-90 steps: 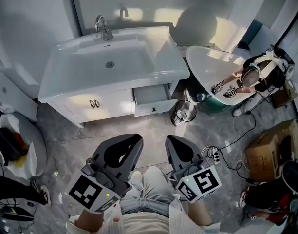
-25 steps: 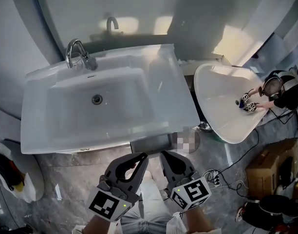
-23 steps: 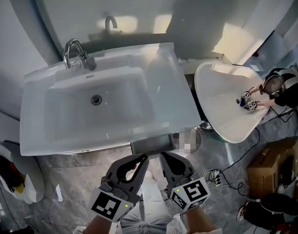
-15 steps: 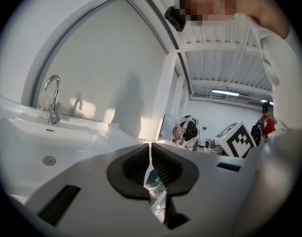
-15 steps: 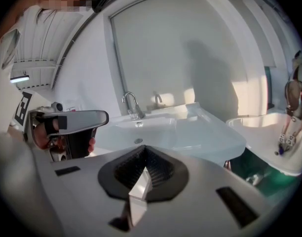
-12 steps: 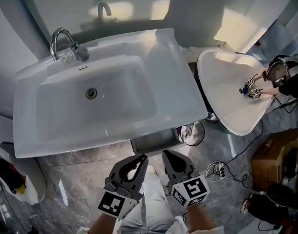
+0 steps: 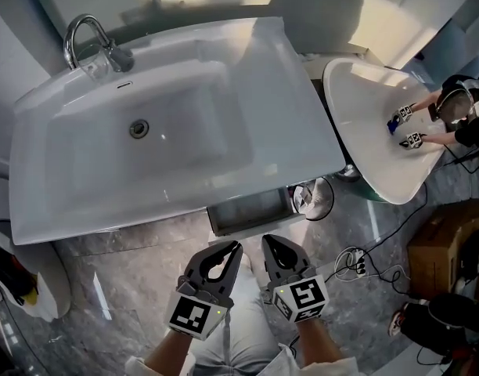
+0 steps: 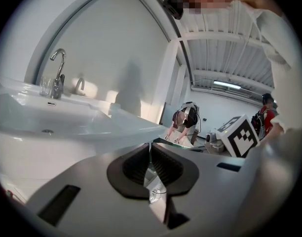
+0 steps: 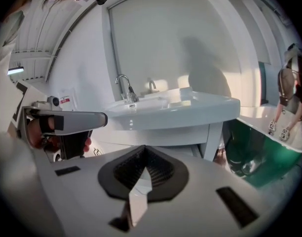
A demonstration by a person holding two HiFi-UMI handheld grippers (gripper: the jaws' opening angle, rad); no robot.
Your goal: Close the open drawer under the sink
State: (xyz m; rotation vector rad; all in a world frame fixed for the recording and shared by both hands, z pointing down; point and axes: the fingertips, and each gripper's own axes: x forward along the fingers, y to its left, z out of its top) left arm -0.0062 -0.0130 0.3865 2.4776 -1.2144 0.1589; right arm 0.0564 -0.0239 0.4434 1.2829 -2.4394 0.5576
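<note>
Head view, looking steeply down: the drawer point(image 7: 251, 210) stands pulled out from under the front edge of the white sink point(image 7: 290, 128), toward the sink's right end, its grey inside showing. The faucet point(image 7: 99, 31) rises at the sink's far left corner.

Both tools hover over the grey floor point(image 7: 106, 288) just in front of the drawer, tips pointing at it but not touching it. The left hand-held gripper point(image 7: 234, 249) has its jaws pressed together with nothing between them, as the left gripper view shows. The right hand-held gripper point(image 7: 268, 243), just beside it, is likewise closed and empty.

A small bin point(image 7: 316, 198) with a liner sits on the floor just right of the drawer. Beyond it, a second person point(image 7: 462, 112) leans over a white bathtub point(image 7: 372, 139).

Right gripper view shows what may be the drawer front beneath the basin, though the jaws cover most of it.
</note>
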